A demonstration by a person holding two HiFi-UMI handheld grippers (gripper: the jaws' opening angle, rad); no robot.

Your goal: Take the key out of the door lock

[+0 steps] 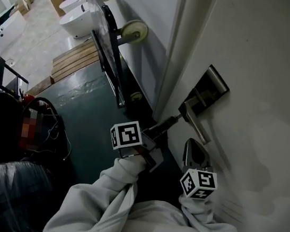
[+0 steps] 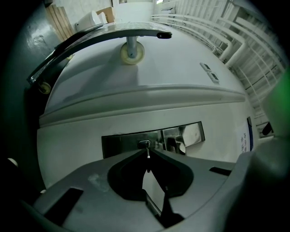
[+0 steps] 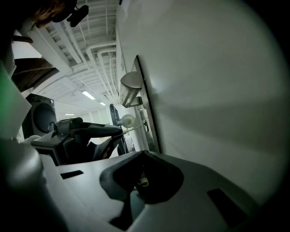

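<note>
Door: one.
Lock plate on it: one.
Lever handle on the plate: one.
Key in the plate: one.
Grippers below the plate: two, namely the left gripper and the right gripper.
Marker cubes: two.
Caster wheels left of the plate: three.

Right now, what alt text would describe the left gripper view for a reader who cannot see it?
The left gripper is closed on a thin key at the lock of a white door. The lock sits in a metal plate, with the door handle just to its right.
</note>
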